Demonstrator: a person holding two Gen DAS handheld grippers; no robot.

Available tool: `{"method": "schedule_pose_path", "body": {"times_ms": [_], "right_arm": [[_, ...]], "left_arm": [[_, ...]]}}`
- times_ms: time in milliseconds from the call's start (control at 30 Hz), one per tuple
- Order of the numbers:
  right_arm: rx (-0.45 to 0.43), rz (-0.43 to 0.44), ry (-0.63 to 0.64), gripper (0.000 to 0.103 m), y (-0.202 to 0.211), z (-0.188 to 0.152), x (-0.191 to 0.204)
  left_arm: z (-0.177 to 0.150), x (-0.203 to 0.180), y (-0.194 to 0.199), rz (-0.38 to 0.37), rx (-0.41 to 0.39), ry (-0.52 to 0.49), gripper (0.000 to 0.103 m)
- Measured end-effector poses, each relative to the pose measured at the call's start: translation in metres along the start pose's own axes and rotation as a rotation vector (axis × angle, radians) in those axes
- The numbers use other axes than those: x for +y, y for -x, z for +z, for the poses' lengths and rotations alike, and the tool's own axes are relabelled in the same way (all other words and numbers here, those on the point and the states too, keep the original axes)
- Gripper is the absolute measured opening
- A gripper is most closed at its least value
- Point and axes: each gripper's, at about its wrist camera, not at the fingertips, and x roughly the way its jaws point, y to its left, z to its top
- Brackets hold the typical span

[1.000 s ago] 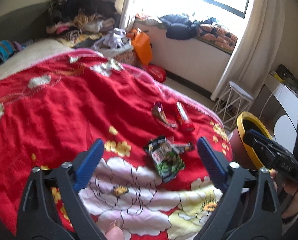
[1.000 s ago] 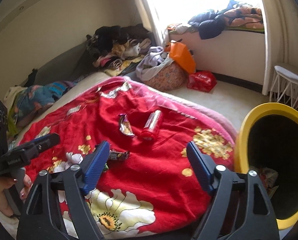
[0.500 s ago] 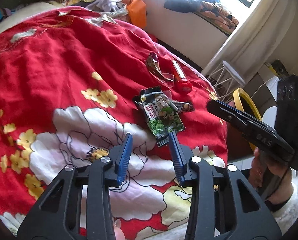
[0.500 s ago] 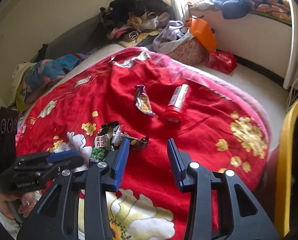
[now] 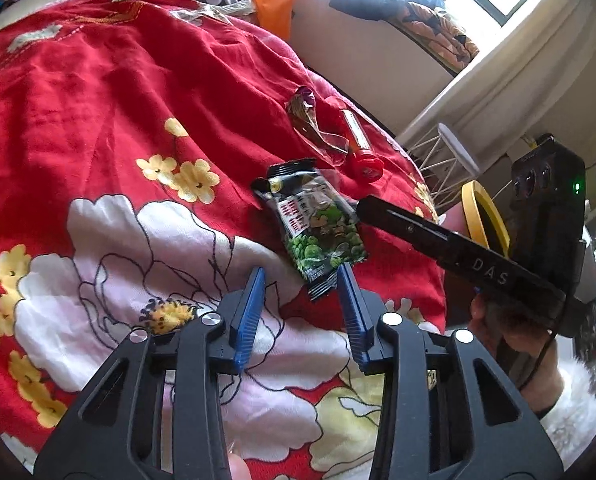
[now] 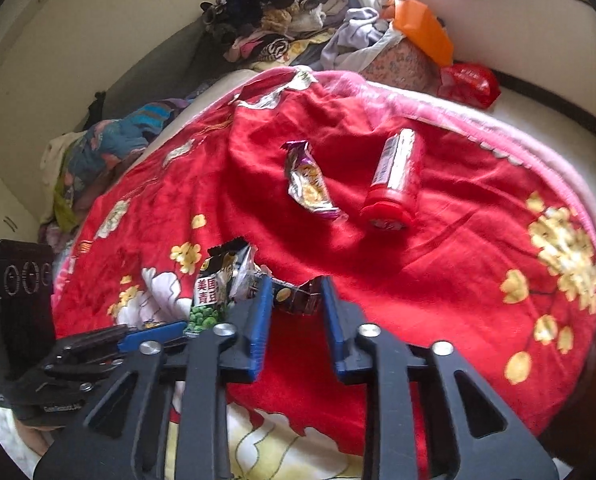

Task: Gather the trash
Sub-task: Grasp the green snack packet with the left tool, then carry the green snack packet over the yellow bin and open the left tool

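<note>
On the bed's red blanket the trash lies in two pairs: a green pea packet with a small dark wrapper tucked against it, and beyond them at twelve o'clock a purple candy wrapper just beside a red tube. My left tongs have just been closing, yet they are not gripping anything: the packet's crimped bottom edge sits at the tips, right pad beside it, left pad clear. My right tongs have been closing too, and the dark wrapper lies between the tips; whether the pads already press it I cannot tell. I judge both pieces feather-light, thin and crinkly, slick film that will fold rather than resist, so I would pinch the stiffer sealed seam of the packet and the middle of the small wrapper. The yellow-rimmed bin waits at three o'clock, off the bed's edge.
</note>
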Motion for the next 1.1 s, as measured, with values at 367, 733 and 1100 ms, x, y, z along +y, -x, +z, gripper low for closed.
{"method": "schedule_pose_path", "body": {"times_ms": [367, 733, 1100], "right_arm": [[-0.112, -0.061, 0.054, 0.01, 0.036, -0.001, 0.014], [-0.249, -0.129, 0.022, 0.01, 0.086, 0.001, 0.0], [-0.364, -0.206, -0.044, 0.009, 0.132, 0.001, -0.024]], "left_arm": [[0.001, -0.021, 0.013, -0.008, -0.048, -0.091, 0.002], [0.01, -0.05, 0.04, -0.02, -0.135, -0.157, 0.002], [0.015, -0.082, 0.048, -0.043, -0.166, -0.204, 0.002]]}}
